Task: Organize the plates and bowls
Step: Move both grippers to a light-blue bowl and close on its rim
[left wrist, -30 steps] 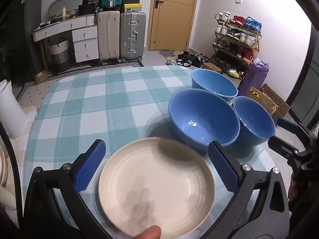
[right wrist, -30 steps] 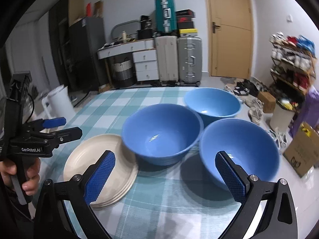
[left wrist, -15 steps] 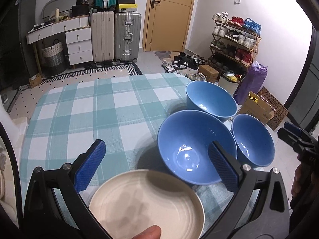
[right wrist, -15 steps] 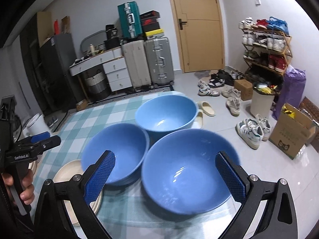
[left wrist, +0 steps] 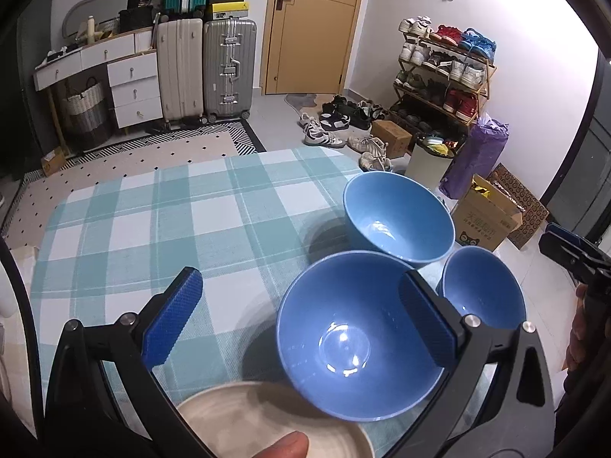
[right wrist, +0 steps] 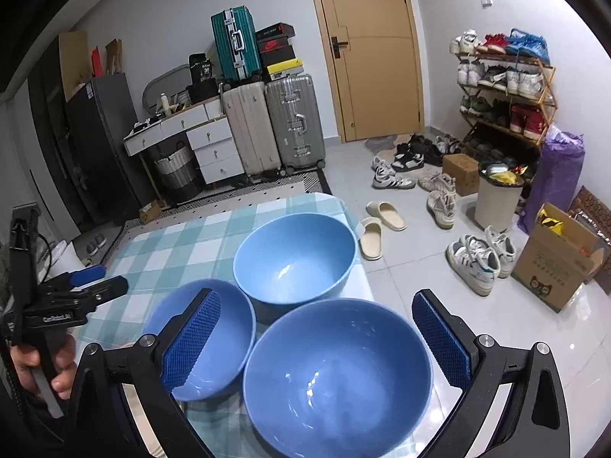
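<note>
While the three blue bowls are sitting apart on the checked bench (left wrist: 160, 236), we are judging the step in hand to be nesting them, starting with the near right bowl (right wrist: 336, 374), which lies just beyond the right gripper (right wrist: 317, 336). Its fingers (right wrist: 191, 336) are standing wide and holding nothing, with this bowl's rim between them and apparently close to the bench's right edge. The far bowl (right wrist: 294, 259) is resting just behind it, and the left bowl (right wrist: 214, 339) just beside it; whether the rims are touching we cannot tell. In the left wrist view the left bowl (left wrist: 351, 336) is filling the middle, with the cream plate (left wrist: 267, 420) at the near edge, its rim slipping under the bowl's side. The left gripper (left wrist: 301, 316) is hovering above them, fingers (left wrist: 172, 320) wide and empty too.

To do this well, we are thinking of pinching one wall of the near right bowl at the rim, one finger inside and one outside, since the whole bowl looks too broad to span. We are favouring a straight lift before carrying it sideways, so it is not dragging the cloth or knocking its neighbours. Glazed walls are likely slippery, so a firm, deep bite seems wise.
</note>
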`<state>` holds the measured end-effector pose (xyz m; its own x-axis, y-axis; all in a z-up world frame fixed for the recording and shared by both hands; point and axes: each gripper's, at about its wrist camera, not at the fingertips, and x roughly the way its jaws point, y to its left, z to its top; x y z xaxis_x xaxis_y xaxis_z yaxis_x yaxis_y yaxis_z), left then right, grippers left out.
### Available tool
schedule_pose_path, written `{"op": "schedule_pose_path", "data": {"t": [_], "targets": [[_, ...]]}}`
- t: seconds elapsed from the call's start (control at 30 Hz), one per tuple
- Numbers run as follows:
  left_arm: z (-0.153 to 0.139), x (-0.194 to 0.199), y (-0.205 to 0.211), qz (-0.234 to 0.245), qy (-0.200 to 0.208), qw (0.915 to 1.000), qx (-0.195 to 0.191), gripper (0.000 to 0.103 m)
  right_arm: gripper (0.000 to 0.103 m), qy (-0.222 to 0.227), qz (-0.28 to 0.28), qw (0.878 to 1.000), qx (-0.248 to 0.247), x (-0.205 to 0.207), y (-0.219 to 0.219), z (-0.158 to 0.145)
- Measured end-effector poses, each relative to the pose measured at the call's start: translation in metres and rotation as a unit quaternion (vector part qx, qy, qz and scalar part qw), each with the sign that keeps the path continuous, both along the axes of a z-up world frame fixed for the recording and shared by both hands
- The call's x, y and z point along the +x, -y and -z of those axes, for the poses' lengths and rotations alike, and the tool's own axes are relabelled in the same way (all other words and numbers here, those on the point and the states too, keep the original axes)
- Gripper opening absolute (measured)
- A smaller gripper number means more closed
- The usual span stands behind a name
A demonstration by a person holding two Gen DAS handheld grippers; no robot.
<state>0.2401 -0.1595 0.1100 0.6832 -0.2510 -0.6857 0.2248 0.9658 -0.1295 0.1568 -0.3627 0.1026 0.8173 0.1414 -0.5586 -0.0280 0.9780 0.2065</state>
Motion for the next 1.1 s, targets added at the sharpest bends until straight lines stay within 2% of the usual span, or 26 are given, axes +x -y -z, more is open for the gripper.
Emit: {"op": "schedule_pose_path", "data": {"t": [0.13,0.3,0.43,0.97,1.1], "targets": [[0.001,0.015,0.011,0.005,0.004,0.9999,0.013,0.103,0.102,-0.001,-0.005,1.0,-0.01,0.013,-0.001,-0.003],[0.003,0.035,0.024,0.008,-0.003,0.9999,0.01,0.103,0.102,-0.008,-0.006,1.0,-0.019,0.034,0.003,-0.006],[0.006,0.049,0.034,0.011,-0.006,0.9998,0.017,0.103,0.102,-0.014,-0.009,1.0,-0.012,0.05,0.008,-0.004],[0.046,0.107,0.068,0.021,-0.05,0.9979,0.035,0.103,0.102,-0.064,-0.015,0.998,-0.011,0.106,0.014,0.033],[0.057,0.12,0.074,0.025,-0.068,0.9968,0.034,0.103,0.099,-0.075,-0.018,0.997,-0.003,0.116,0.016,0.042]]}}
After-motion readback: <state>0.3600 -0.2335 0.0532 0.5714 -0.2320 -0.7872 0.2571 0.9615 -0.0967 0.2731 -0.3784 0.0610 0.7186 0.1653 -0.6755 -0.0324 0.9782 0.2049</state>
